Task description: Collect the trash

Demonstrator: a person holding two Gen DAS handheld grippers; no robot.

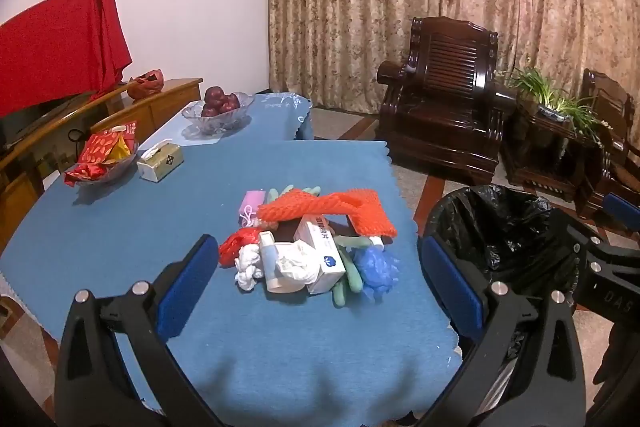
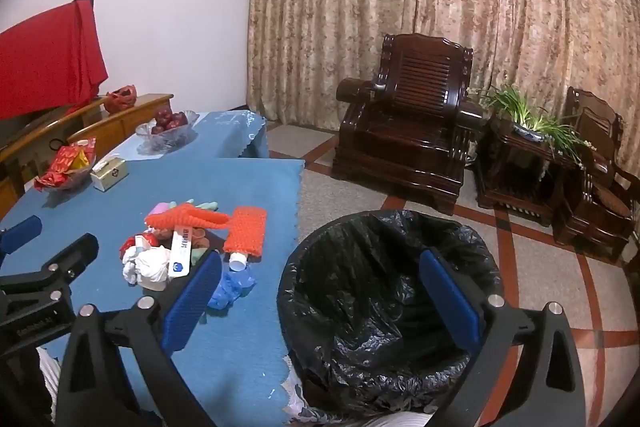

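A pile of trash [image 1: 308, 247] lies on the blue tablecloth [image 1: 120, 227]: orange foam netting [image 1: 336, 207], a white box with a blue logo [image 1: 324, 251], crumpled white tissue [image 1: 248, 265], a blue crumpled glove [image 1: 378, 267], a pink item [image 1: 252, 203]. The pile also shows in the right wrist view [image 2: 188, 247]. My left gripper [image 1: 320, 291] is open and empty, just short of the pile. My right gripper [image 2: 320, 299] is open and empty above the trash bin with a black liner [image 2: 380, 291], which stands at the table's right edge [image 1: 504, 239].
On the table's far left stand a bowl of red snack packets [image 1: 104, 155], a tissue box [image 1: 160, 161] and a glass bowl of apples [image 1: 218, 109]. Dark wooden armchairs [image 1: 444, 107] and a potted plant [image 1: 556, 103] stand beyond, before curtains.
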